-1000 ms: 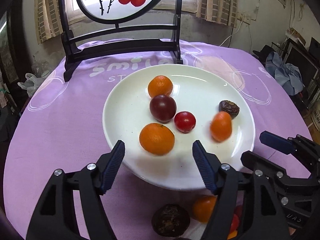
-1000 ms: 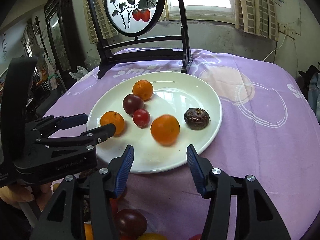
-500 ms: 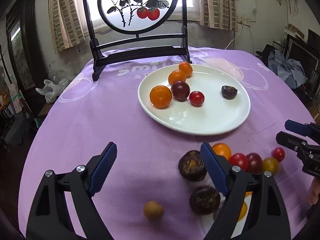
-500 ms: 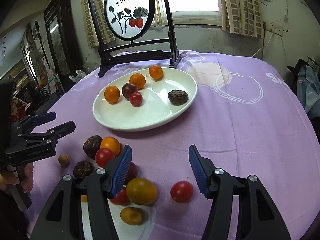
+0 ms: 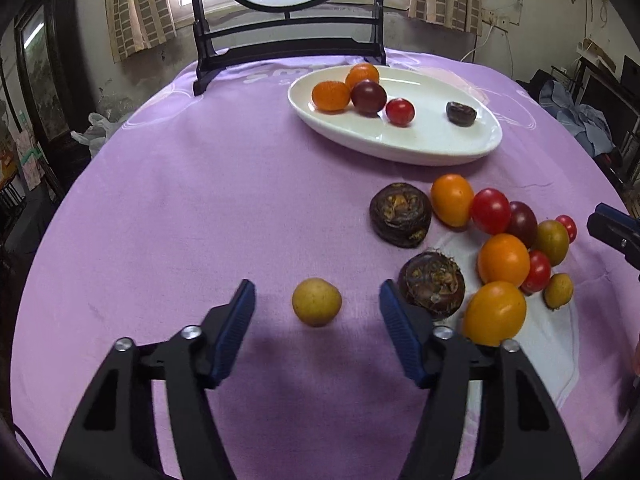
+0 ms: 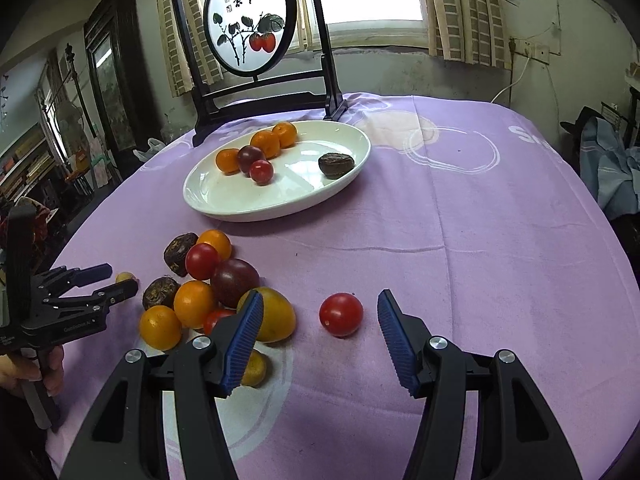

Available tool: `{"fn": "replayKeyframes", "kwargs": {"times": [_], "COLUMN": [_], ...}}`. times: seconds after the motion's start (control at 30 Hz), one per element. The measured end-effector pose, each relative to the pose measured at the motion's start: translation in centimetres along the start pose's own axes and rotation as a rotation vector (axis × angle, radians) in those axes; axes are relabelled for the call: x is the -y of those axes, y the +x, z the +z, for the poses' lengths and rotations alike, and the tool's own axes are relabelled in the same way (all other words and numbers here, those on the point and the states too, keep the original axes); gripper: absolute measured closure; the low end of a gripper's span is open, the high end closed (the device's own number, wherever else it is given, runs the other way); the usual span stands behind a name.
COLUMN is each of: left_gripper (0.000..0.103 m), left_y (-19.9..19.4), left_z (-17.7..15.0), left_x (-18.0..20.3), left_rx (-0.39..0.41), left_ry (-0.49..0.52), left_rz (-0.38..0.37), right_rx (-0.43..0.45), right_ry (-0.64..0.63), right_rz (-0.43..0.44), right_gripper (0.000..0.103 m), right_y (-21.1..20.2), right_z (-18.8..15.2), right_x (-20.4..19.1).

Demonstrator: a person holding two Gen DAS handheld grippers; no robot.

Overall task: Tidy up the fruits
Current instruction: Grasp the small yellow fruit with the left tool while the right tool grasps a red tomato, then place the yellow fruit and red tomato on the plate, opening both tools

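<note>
A white plate (image 5: pixel 420 148) (image 6: pixel 224 204) on the purple cloth holds several fruits: oranges, a dark plum, a red tomato and a brown fruit. My left gripper (image 5: pixel 316 310) is open around a small yellow fruit (image 5: pixel 317 301) on the cloth, not touching it. My right gripper (image 6: pixel 320 320) is open around a red tomato (image 6: pixel 341 314) on the cloth. A pile of loose fruits (image 5: pixel 500 240) (image 6: pixel 208 280) lies to the right of the left gripper and to the left of the right gripper.
A black-framed round painted screen (image 6: pixel 250 20) stands at the table's far edge behind the plate. The left gripper shows in the right wrist view (image 6: pixel 108 280) at the left. Clothes (image 5: pixel 576 116) lie beyond the table's right edge.
Both grippers have pulled back from the plate and come down low over the cloth. The left now brackets the yellow fruit, the right the red tomato. An orange rolled to the plate's far side.
</note>
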State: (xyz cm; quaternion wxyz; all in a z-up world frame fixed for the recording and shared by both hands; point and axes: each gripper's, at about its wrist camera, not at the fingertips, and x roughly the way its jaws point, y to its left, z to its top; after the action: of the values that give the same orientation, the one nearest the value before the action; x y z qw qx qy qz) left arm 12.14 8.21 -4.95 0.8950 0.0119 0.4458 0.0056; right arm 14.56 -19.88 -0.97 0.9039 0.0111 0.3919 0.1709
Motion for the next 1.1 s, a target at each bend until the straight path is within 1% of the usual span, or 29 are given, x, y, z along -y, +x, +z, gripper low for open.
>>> {"fn": "replayKeyframes", "kwargs": {"times": [0.03,0.07,0.27,0.43,0.57,0.63,0.7,0.73,0.8,0.87,0.9,0.93,1.1], "left_gripper": [0.074,0.077,0.078,0.077,0.077,0.077,0.077,0.077,0.077,0.077,0.077,0.077,0.077], "left_y": [0.4,0.7,-0.8,-2.4,-2.2,-1.5,-0.9,-0.8,-0.8,-1.0,-1.2,-1.3,-1.2], "left_z": [-0.1,-0.2,0.5,1.9,2.1,1.9,1.8,1.7,1.7,1.6,1.5,1.5,1.4], "left_x": [0.0,0.0,0.6,1.8,2.5,2.6,2.4,2.4,2.5,2.7,2.7,2.8,2.7], "left_rx": [-0.019,-0.034,0.017,0.056,0.08,0.063,0.045,0.043,0.048,0.054,0.059,0.063,0.066], "left_ry": [0.0,0.002,0.012,0.003,-0.004,0.001,0.001,0.002,0.016,0.024,0.027,0.03,0.026], "left_rz": [-0.015,-0.019,-0.023,-0.074,-0.101,-0.111,-0.126,-0.129,-0.144,-0.159,-0.166,-0.169,-0.162], "right_rx": [0.001,0.003,-0.008,-0.055,-0.096,-0.121,-0.142,-0.149,-0.149,-0.146,-0.143,-0.143,-0.125], "right_ry": [-0.002,-0.004,-0.037,-0.049,-0.086,-0.096,-0.097,-0.094,-0.082,-0.081,-0.08,-0.073,-0.053], "right_rz": [-0.003,-0.006,-0.053,-0.065,-0.08,-0.085,-0.092,-0.094,-0.097,-0.11,-0.106,-0.09,-0.097], "right_gripper": [0.043,0.043,0.043,0.043,0.043,0.043,0.047,0.052,0.053,0.059,0.065,0.075,0.076], "right_y": [-0.1,-0.2,-0.2,0.4,1.3,1.9,2.7,3.1,3.8,4.5,4.6,4.7,4.1], "right_z": [0.0,-0.1,0.0,-0.5,-1.0,-1.2,-1.5,-1.5,-1.4,-1.2,-1.1,-0.9,-0.9], "right_x": [0.0,0.1,0.4,0.8,0.2,0.1,0.1,0.1,0.2,0.1,0.0,-0.1,0.1]}}
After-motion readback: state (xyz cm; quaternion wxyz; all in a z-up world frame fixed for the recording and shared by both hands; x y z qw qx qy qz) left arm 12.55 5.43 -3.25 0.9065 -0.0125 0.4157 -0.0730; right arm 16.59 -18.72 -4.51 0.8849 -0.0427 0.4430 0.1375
